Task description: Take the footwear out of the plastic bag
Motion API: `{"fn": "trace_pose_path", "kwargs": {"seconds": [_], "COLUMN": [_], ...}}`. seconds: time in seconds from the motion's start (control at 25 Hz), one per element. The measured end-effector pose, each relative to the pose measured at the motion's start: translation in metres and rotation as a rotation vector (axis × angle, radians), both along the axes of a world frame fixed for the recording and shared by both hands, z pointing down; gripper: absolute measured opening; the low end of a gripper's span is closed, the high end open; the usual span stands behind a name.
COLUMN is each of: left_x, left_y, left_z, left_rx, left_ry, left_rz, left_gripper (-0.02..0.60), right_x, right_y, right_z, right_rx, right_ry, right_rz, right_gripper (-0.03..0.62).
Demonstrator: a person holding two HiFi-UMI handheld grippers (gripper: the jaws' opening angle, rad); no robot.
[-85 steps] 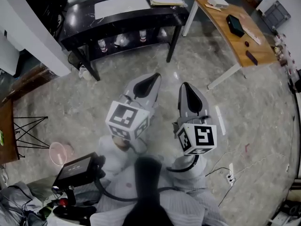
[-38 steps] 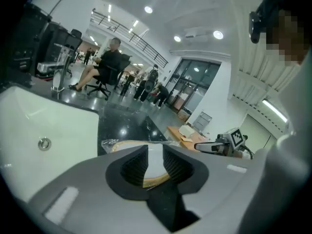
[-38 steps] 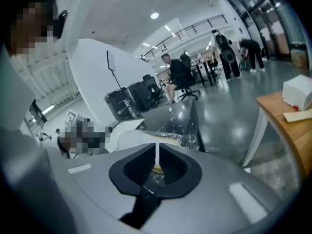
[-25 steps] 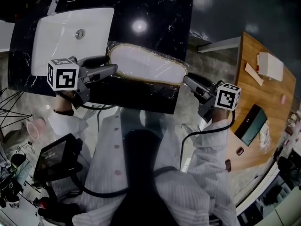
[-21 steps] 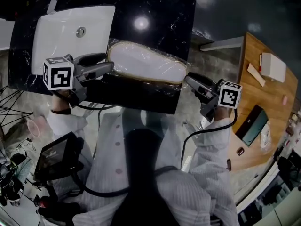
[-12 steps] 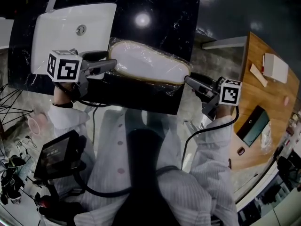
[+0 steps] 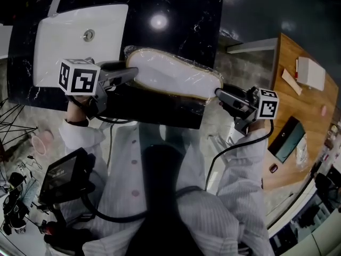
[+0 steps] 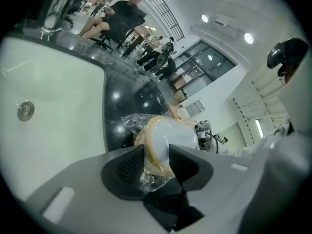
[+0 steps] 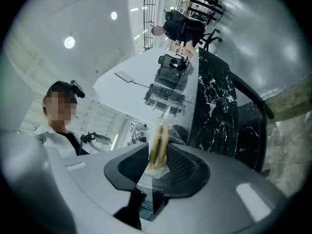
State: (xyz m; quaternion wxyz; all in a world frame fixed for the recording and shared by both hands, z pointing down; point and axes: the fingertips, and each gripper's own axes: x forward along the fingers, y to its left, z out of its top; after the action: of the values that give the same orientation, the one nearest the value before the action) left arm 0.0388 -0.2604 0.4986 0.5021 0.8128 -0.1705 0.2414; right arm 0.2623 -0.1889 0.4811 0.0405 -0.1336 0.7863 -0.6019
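Currently: white footwear (image 7: 173, 79) (tan-rimmed, inside plastic bag (image 8: 127, 126)) at frame centre above black counter (image 7: 197, 15); left gripper (image 7: 130, 74) and right gripper (image 7: 218, 93), jaws just closed further, clamp its opposite ends.

The footwear (image 7: 170, 76), inside the plastic bag (image 7: 209, 71), stretches crosswise over the counter's (image 7: 181, 4) front right part, its right end past the right edge. The basin (image 7: 69, 44) takes the counter's left half. A wooden table (image 7: 298, 105) stands well apart to the right
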Motion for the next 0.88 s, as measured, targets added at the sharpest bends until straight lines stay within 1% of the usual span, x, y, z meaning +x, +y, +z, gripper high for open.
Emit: {"fn": "trace_pose_path", "kwargs": {"seconds": [0.08, 0.12, 0.2, 0.24, 0.28, 0.44, 0.6, 0.72, 0.88], "left_x": [0.010, 0.015, 0.019, 0.018, 0.018, 0.016, 0.016, 0.015, 0.010], "left_y": [0.005, 0.008, 0.010, 0.010, 0.009, 0.006, 0.013, 0.021, 0.024], "left_z": [-0.005, -0.007, -0.013, -0.021, -0.032, -0.094, -0.156, -0.183, -0.197], "left_rx": [-0.012, -0.011, 0.021, 0.046, 0.075, 0.224, 0.351, 0.415, 0.471], "left_ry": [0.041, 0.049, 0.021, 0.015, 0.024, 0.080, 0.087, 0.101, 0.123], "left_rz": [0.020, 0.032, 0.039, 0.037, 0.034, 0.028, 0.015, 0.015, 0.013], "left_gripper": [0.106, 0.095, 0.092, 0.092, 0.091, 0.087, 0.085, 0.080, 0.066], "right_x": [-0.007, -0.011, -0.016, -0.016, -0.016, -0.015, -0.012, -0.009, -0.007], "right_y": [0.003, 0.004, 0.005, 0.005, 0.005, 0.004, 0.009, 0.015, 0.014], "right_z": [-0.007, -0.009, -0.019, -0.028, -0.041, -0.100, -0.155, -0.179, -0.186], "right_rx": [0.026, 0.046, 0.095, 0.121, 0.150, 0.274, 0.376, 0.447, 0.484], "right_ry": [0.002, 0.031, 0.095, 0.106, 0.105, 0.098, 0.069, 0.059, 0.030], "right_rz": [-0.036, -0.052, -0.066, -0.062, -0.055, -0.053, -0.054, -0.045, -0.036], "right_gripper": [0.120, 0.108, 0.094, 0.091, 0.089, 0.086, 0.084, 0.086, 0.089]}}
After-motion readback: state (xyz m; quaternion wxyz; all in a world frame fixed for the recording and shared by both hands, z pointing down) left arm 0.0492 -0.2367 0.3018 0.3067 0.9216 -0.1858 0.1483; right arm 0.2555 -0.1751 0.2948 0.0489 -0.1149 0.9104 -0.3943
